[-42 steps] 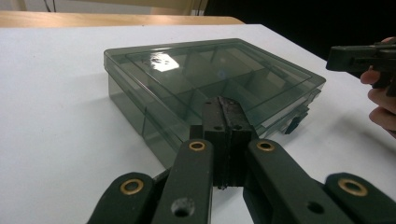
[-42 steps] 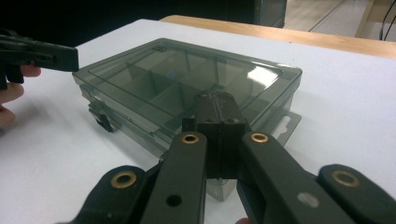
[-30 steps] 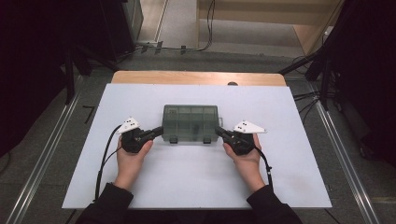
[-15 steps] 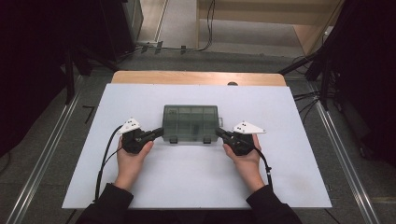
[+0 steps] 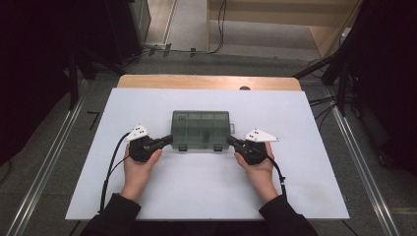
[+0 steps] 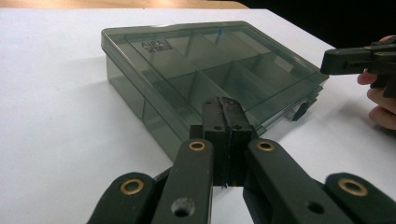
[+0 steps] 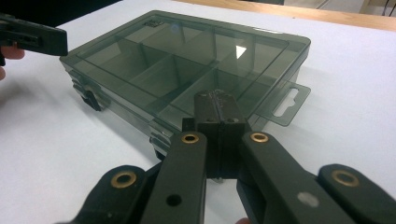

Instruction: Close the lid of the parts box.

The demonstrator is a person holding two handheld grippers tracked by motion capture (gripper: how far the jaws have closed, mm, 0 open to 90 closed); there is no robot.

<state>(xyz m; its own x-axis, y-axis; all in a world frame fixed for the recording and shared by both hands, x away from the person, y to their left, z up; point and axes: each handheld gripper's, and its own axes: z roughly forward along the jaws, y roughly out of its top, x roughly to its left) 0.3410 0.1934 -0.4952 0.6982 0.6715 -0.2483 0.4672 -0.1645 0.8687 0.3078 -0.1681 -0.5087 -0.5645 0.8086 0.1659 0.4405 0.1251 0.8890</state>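
**One box, two tools, both closed on nothing**

One smoky translucent compartment box [image 5: 200,130], lid shut, flat at the middle of the white desk [image 5: 206,187]. Dividers visible through the lid; compartments look empty. Two latches on the near side, hang tab on its right end.

Two tools. Left tool [image 5: 167,140] sits at the box's near-left corner, jaws pressed together, gripping nothing. Right tool [image 5: 232,142] at the near-right corner, jaws likewise together, nothing held. Can't tell if either tip touches the box.

Versus a second ago: box in the same spot, both tools at the same corners, no visible shift.
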